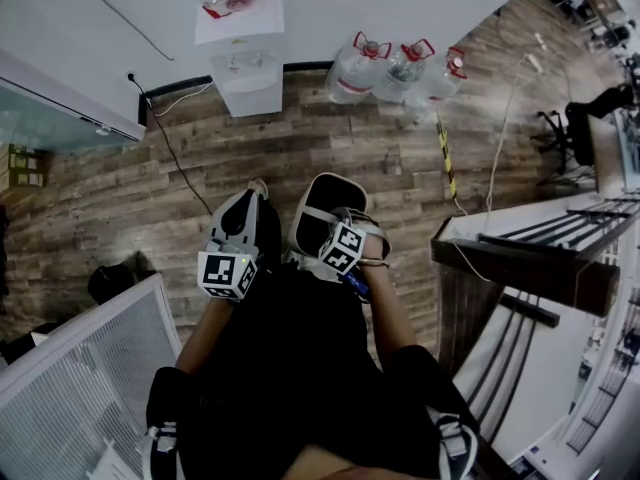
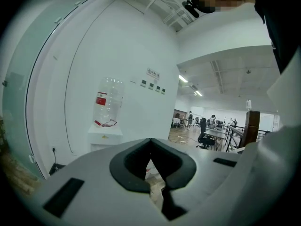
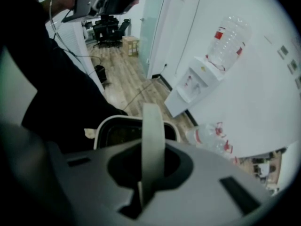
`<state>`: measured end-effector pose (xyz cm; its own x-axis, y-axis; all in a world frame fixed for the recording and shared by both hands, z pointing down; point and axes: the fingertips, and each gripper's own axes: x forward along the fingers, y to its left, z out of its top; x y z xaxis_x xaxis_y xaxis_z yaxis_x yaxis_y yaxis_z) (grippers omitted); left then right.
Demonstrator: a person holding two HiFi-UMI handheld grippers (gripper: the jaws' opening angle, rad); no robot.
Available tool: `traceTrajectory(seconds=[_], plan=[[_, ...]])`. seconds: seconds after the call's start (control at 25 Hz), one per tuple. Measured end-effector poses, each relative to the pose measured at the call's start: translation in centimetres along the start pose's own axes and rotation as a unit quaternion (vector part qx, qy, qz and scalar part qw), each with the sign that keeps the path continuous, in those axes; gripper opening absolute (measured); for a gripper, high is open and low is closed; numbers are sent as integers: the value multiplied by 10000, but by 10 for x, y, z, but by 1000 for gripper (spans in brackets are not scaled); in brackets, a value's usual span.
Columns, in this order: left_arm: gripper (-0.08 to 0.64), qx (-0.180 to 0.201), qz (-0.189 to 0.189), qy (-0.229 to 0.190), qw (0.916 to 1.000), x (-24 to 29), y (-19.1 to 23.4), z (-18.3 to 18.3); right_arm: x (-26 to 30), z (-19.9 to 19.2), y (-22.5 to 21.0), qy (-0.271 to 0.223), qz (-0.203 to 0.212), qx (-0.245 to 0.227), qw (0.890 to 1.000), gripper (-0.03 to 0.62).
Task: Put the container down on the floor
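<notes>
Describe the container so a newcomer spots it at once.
Start at the water cooler by the white wall, then come down the wooden floor toward the person. The container hangs there from the right gripper: a white bin with a strap handle, unlike the clear water bottles.

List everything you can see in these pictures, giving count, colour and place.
container: one, white, dark inside, hanging by its handle from the right gripper
dispenser: one, white, against the wall
bottles: four, clear with red; one on the dispenser, three on the floor beside it
cable: one, dark, from the wall socket across the floor
floor: brown wood planks
left gripper: white, shut, empty
right gripper: white, shut on the container's handle
</notes>
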<state>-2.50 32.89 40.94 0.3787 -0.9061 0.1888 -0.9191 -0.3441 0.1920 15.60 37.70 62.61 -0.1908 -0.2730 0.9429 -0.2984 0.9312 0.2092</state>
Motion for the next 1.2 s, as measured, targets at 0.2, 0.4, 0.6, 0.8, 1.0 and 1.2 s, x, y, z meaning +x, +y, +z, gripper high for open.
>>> traceTrajectory(seconds=[0.2, 0.4, 0.6, 0.8, 1.0, 1.2], plan=[[32, -77, -137, 45, 9999, 52, 30, 13, 18, 17, -35, 80, 70, 61, 9999, 32], [32, -100, -325, 102, 9994, 105, 67, 31, 41, 39, -79, 152, 86, 161, 9997, 32], [32, -59, -504, 161, 9986, 150, 107, 48, 58, 69, -125, 198, 34, 245, 9995, 32], [31, -57, -623, 123, 9980, 184, 141, 66, 74, 99, -178, 206, -30, 291, 9994, 32], [31, -86, -615, 111, 9980, 209, 160, 74, 97, 117, -226, 219, -108, 186, 9995, 32], [32, -150, -392, 118, 9990, 230, 172, 76, 125, 128, -270, 176, -80, 68, 9998, 32]])
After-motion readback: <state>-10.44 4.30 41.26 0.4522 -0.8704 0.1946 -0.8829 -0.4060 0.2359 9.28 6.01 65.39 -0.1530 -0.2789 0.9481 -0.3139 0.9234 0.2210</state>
